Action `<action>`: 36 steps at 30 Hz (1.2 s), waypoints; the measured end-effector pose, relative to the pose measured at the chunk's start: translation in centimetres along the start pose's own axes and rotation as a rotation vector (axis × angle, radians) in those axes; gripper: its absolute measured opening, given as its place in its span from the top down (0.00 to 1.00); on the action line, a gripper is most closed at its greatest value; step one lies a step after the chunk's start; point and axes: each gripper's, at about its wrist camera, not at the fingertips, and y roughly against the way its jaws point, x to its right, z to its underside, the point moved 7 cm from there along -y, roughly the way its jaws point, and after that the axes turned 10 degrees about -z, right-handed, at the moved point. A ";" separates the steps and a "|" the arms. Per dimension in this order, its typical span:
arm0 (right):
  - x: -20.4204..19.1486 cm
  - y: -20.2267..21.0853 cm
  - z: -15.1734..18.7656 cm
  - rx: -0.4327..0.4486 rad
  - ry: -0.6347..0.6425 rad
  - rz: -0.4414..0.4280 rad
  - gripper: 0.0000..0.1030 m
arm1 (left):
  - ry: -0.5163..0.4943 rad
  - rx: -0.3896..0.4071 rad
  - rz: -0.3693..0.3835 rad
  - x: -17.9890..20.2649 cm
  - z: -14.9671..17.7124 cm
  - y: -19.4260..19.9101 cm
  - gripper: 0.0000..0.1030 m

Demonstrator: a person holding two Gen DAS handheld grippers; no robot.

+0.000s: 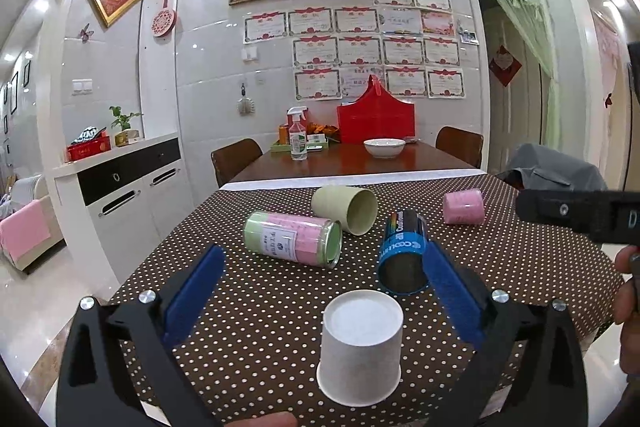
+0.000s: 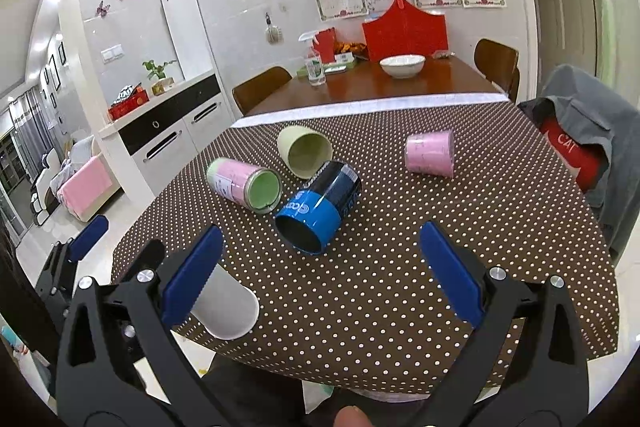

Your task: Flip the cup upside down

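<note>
A white paper cup stands upside down on the dotted tablecloth, between the wide-open fingers of my left gripper, which does not touch it. It also shows in the right wrist view, behind the left finger of my right gripper, which is open and empty above the table's front edge. Four more cups lie on their sides: a blue-black cup, a green-pink cup, a pale green cup and a pink cup.
Beyond the cloth the bare wooden table holds a white bowl, a spray bottle and a red basket. Chairs stand on both sides; one at right carries a grey jacket. A white cabinet is at left.
</note>
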 end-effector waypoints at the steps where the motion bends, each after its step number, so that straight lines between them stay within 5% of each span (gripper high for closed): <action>1: -0.1 0.4 -0.1 0.010 0.003 0.004 0.06 | 0.002 -0.006 -0.004 -0.3 -0.3 0.4 0.05; 17: -2.2 3.2 0.4 0.084 0.092 0.093 0.06 | 0.042 -0.058 -0.061 -3.3 -3.7 4.2 0.05; 36: -3.8 4.0 1.3 0.129 0.149 0.162 0.06 | 0.029 -0.052 -0.115 -4.5 -4.2 6.7 0.05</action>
